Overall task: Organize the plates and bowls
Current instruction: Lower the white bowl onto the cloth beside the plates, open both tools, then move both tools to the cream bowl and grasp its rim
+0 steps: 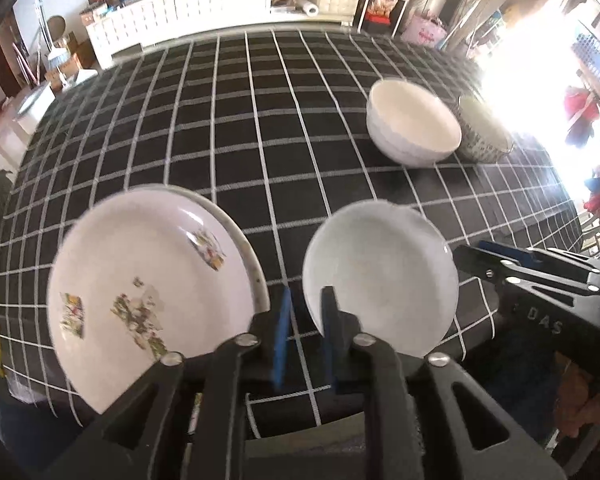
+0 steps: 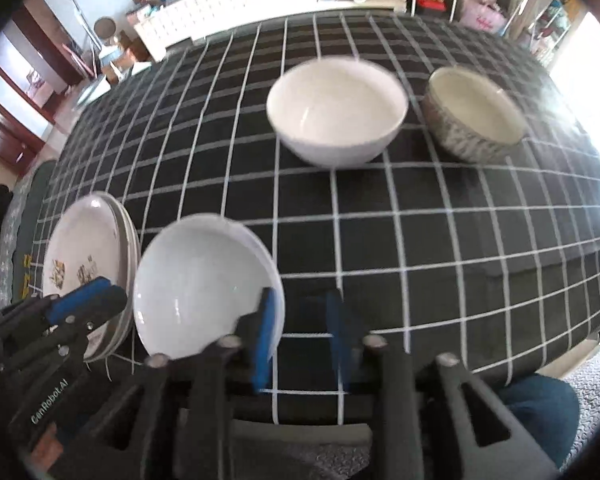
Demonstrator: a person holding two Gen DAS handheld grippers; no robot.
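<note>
A stack of flower-patterned plates [image 1: 148, 280] [image 2: 88, 256] lies at the near left of the checked tablecloth. A plain white shallow bowl [image 1: 380, 276] [image 2: 204, 280] sits just right of it. A deeper white bowl [image 1: 414, 124] [image 2: 336, 108] and a grey patterned bowl [image 1: 484, 130] [image 2: 476, 116] stand side by side farther back. My left gripper [image 1: 306, 336] is open and empty, between the plates and the shallow bowl. My right gripper [image 2: 304, 332] is open and empty, its left finger beside the shallow bowl's right rim.
The black-and-white checked tablecloth [image 1: 260, 140] [image 2: 460, 240] covers the table. A white cabinet [image 1: 188, 8] and cluttered shelves stand behind the far edge. The table's right edge [image 2: 580, 320] drops off near the right gripper.
</note>
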